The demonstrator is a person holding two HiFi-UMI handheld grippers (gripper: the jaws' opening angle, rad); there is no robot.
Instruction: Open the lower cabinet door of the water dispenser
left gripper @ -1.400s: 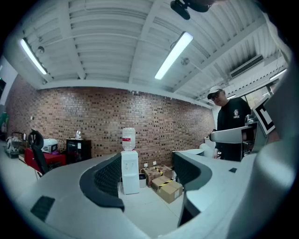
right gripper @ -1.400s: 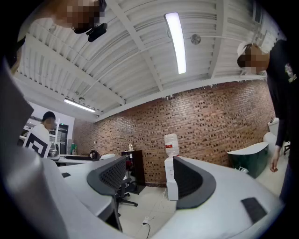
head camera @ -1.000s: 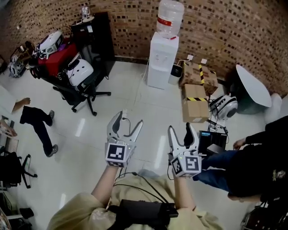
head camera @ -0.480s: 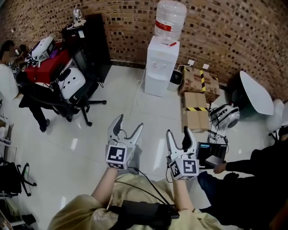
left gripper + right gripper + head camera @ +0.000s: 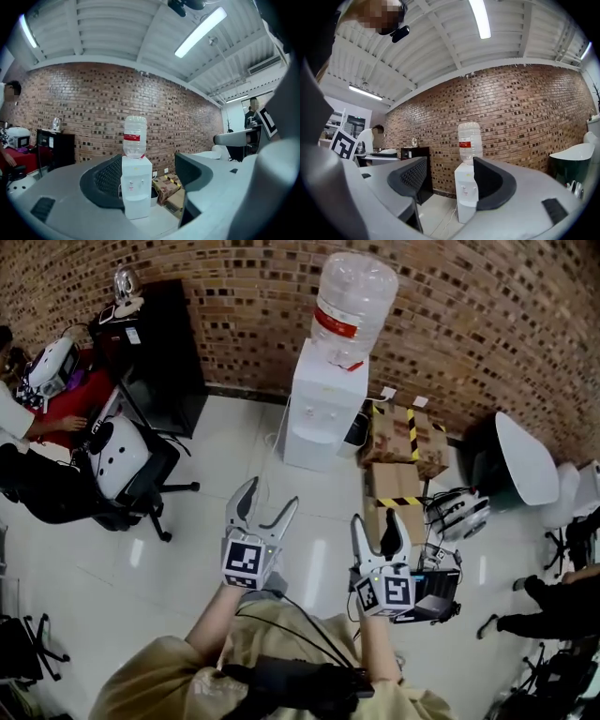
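Note:
The white water dispenser (image 5: 323, 409) stands against the brick wall with a clear bottle (image 5: 352, 301) on top. Its lower cabinet door (image 5: 307, 444) is closed. Both grippers are held level over the floor, some way short of it. My left gripper (image 5: 269, 498) is open with nothing between its jaws. My right gripper (image 5: 379, 521) is also open and empty. In the left gripper view the dispenser (image 5: 136, 187) shows between the jaws of the left gripper (image 5: 147, 161). In the right gripper view the dispenser (image 5: 465, 197) stands partly behind the right jaw of the right gripper (image 5: 450, 164).
Cardboard boxes (image 5: 396, 442) with yellow-black tape lie on the floor right of the dispenser. A black cabinet (image 5: 155, 343) stands to its left, with an office chair (image 5: 127, 465) nearer me. A white round seat (image 5: 530, 460) and floor equipment (image 5: 433, 592) are at the right.
Both grippers have moved forward toward the dispenser, which now looks larger and closer. Their jaws stay at the same width. The person seated at the right has slipped toward the frame edge.

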